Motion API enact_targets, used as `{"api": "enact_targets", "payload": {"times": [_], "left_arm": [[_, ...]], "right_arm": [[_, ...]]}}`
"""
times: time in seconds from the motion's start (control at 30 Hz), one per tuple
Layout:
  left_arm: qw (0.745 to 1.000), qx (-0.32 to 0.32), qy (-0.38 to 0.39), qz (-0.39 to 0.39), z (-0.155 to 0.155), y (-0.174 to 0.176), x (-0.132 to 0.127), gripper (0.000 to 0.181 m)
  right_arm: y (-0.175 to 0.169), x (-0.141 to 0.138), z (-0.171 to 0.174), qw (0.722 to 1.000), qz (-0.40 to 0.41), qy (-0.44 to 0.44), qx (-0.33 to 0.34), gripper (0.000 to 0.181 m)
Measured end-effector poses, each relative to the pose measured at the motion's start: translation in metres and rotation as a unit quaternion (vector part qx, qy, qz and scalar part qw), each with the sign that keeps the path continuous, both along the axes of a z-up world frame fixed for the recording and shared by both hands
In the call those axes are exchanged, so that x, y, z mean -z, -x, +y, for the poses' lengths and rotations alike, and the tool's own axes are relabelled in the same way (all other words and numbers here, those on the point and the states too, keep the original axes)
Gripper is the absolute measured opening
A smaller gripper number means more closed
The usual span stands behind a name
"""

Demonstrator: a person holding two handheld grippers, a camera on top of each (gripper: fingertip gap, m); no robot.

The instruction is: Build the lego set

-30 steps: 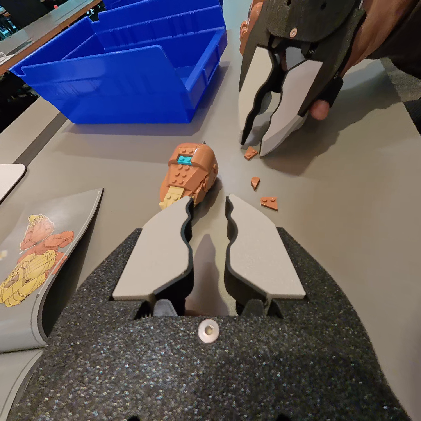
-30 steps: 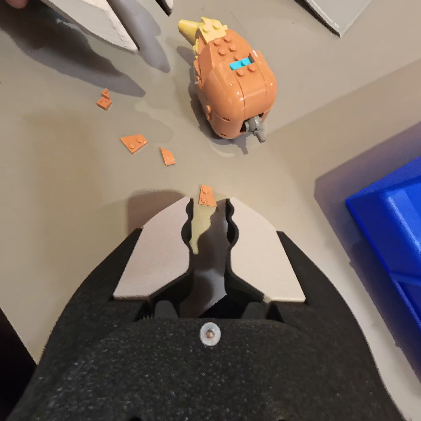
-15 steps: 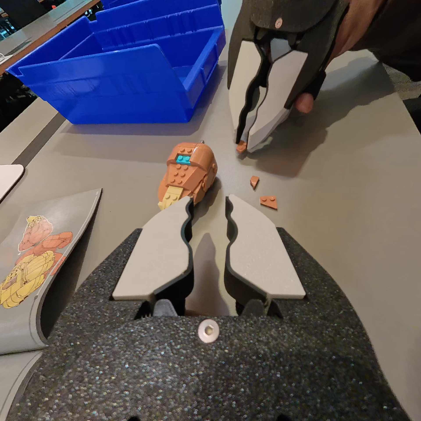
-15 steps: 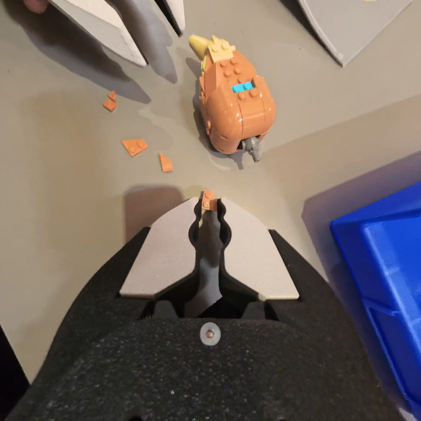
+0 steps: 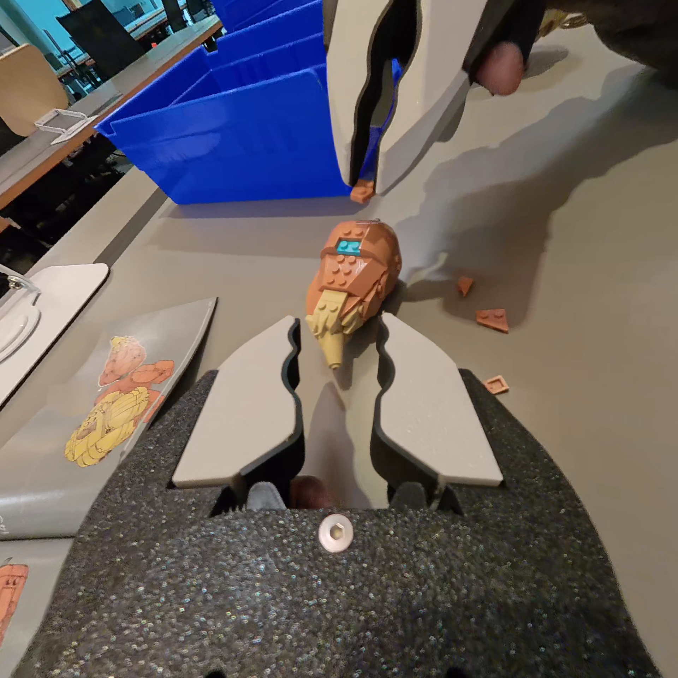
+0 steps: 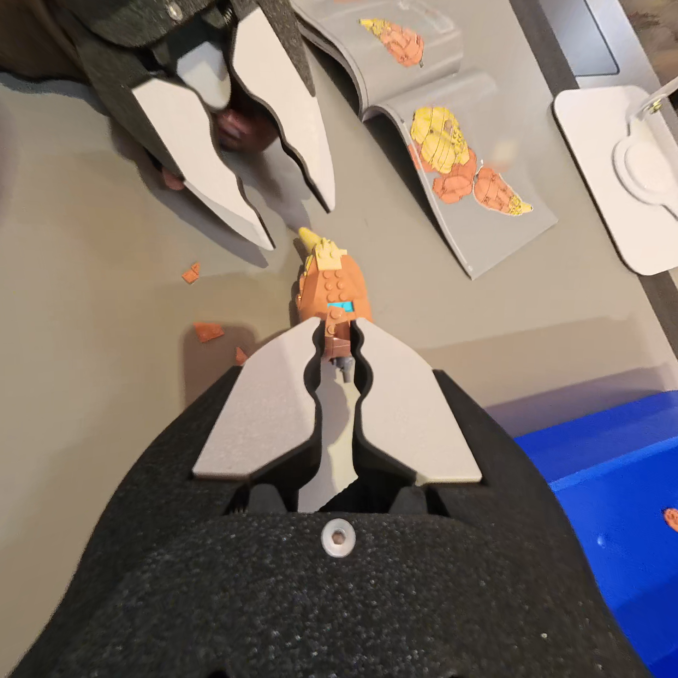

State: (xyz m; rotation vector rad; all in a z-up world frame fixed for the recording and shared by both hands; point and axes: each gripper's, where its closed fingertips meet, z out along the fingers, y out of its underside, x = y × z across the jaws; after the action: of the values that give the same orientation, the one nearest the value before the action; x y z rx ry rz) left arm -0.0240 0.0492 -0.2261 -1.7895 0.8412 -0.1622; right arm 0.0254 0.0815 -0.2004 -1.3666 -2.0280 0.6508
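The right gripper point(image 6: 334, 323) pinches a small orange plate point(image 5: 361, 193) above the orange lego model point(image 5: 354, 271), while the left gripper point(image 5: 339, 323) waits spread beside its yellow tip.

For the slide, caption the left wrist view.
Open left gripper frames the tan tip of the orange lego model while the right gripper carries a small orange piece above it.

- tabletop point(image 5: 550, 422) — grey, matte
- model point(image 5: 354, 279) lying on its side
- loose orange pieces point(image 5: 492, 320) near it
- open booklet point(image 5: 110, 396)
- blue bin point(image 5: 227, 135)
- white pad point(image 5: 51, 312)
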Motion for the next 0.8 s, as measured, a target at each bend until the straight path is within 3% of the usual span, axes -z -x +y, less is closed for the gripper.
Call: {"api": "enact_targets", "payload": {"times": [0.37,0.8], "left_arm": [[0.997,0.032,0.070,-0.009,0.015,0.001,0.012,0.069],[0.988,0.076,0.130,0.028,0.035,-0.011,0.031,0.069]], "right_arm": [[0.005,-0.008,0.008,1.000,0.013,0.018,-0.011,0.013],[0.004,-0.005,0.009,0.999,0.018,0.033,-0.016,0.013]]}}
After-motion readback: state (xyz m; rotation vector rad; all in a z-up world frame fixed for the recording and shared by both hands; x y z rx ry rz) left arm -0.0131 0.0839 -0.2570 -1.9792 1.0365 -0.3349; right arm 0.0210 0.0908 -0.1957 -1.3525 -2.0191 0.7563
